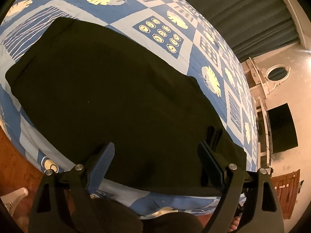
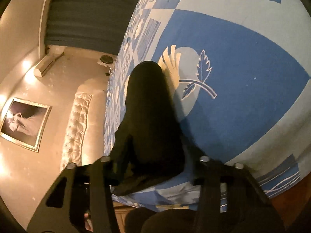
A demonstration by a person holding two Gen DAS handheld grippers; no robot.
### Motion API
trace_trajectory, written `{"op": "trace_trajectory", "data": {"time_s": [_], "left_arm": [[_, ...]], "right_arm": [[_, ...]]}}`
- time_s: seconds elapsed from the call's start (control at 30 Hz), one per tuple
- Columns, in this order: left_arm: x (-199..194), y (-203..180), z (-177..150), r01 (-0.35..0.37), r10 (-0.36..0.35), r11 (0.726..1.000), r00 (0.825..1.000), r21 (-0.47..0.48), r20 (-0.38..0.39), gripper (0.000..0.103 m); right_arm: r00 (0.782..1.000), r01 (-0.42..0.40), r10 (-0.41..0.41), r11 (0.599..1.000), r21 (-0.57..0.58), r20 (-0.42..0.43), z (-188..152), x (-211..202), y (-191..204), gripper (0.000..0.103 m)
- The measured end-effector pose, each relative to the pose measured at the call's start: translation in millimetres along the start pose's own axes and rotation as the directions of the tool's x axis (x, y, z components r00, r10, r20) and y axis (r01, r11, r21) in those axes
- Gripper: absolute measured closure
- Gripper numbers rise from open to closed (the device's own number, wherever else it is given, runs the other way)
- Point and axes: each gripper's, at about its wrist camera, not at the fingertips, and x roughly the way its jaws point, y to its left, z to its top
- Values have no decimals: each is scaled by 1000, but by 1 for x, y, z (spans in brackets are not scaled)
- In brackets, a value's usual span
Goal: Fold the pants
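Black pants [image 1: 116, 89] lie flat as a wide folded slab on the blue-and-white patterned bedsheet [image 1: 159, 33]. My left gripper [image 1: 156, 145] hovers open over the pants' near edge, its blue-ribbed fingers [image 1: 103, 161] wide apart and empty. In the left wrist view, narrow dark fingers [image 1: 213, 136] sit at the pants' right end. In the right wrist view, a bunched end of the pants [image 2: 149, 106] runs straight between my right gripper's [image 2: 155, 167] arms, over the sheet [image 2: 243, 77]. The cloth hides the fingertips, and the jaws stand narrow on it.
A dark curtain [image 1: 233, 9] hangs beyond the bed. A dark screen [image 1: 281, 128] and a wooden cabinet [image 1: 285, 192] stand at the right. A tufted headboard [image 2: 77, 126], a framed picture [image 2: 23, 124] and an air conditioner [image 2: 44, 66] line the wall. The person's dark-clothed legs [image 1: 116, 217] press against the bed's near edge.
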Motion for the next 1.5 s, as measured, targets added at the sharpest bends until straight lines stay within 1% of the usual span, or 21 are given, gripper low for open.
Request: {"op": "trace_trajectory", "data": {"time_s": [0.07,0.17,0.23,0.3,0.37,0.43,0.57,0.67,0.7,0.73,0.8,0.87,0.97,1.07,1.1,1.13,1.17,1.27,1.33,1.43,1.5], "left_arm": [[0,1,2,-1,1,1000,1000,-2,2,17],[-1,3,3,3,-3,1000,1000,-10,1,17],[-1,3,3,6,-6,1000,1000,-12,-1,17],[0,3,4,11,-11,1000,1000,-11,-5,17],[0,1,4,16,-16,1000,1000,-2,-6,17],[1,-1,4,19,-19,1000,1000,8,-11,17],[4,-3,3,23,-23,999,999,23,-25,17],[4,-4,3,22,-22,999,999,22,-23,17],[4,-3,3,24,-23,999,999,21,-24,17],[4,-3,2,26,-25,1000,999,16,-26,17],[5,-2,3,28,-28,1000,999,7,-31,17],[5,-2,3,32,-32,1000,999,0,-34,17],[5,-2,4,31,-31,1000,999,3,-34,17],[4,-2,5,27,-27,1000,999,9,-31,17],[4,-2,4,25,-25,1000,999,9,-30,17],[4,-1,5,24,-24,1000,999,7,-30,17],[4,0,6,26,-26,1000,999,3,-30,17],[2,2,6,23,-23,1000,999,2,-24,17],[1,2,6,19,-19,1000,1000,6,-18,17],[-1,1,6,10,-10,1000,1000,19,-7,17],[-2,1,6,5,-5,1000,1000,30,-3,17]], "right_arm": [[1000,2,-2,1000,-21,0,-5,-2,-4,80],[1000,-24,24,999,-30,-19,-5,0,-6,79],[999,-36,35,999,-33,-30,0,-3,-2,71],[998,-45,47,998,-54,37,11,-17,8,47],[994,-67,71,997,-44,78,28,-19,16,37],[992,-101,102,995,-26,73,45,-7,20,37],[1000,-31,31,999,-43,1,77,39,27,37],[998,-46,44,998,-43,-49,91,62,31,39],[997,-45,42,998,-48,-63,97,67,30,44],[997,-27,22,998,-64,-78,102,74,32,59],[992,44,-57,992,-117,-110,108,85,36,77],[987,89,-107,985,-146,-120,113,90,33,80],[986,66,-85,989,-134,-140,115,91,29,79],[986,64,-81,991,-116,-144,117,83,35,64],[985,68,-86,990,-123,-148,115,81,40,56],[983,76,-97,988,-138,-154,112,78,44,55],[978,118,-145,977,-177,-151,104,69,50,55],[969,200,-234,934,-296,-83,85,50,76,55],[971,201,-233,915,-351,-50,70,38,93,55],[977,160,-203,899,-408,-65,46,31,107,54],[972,195,-233,860,-471,-24,30,27,117,54]]}}
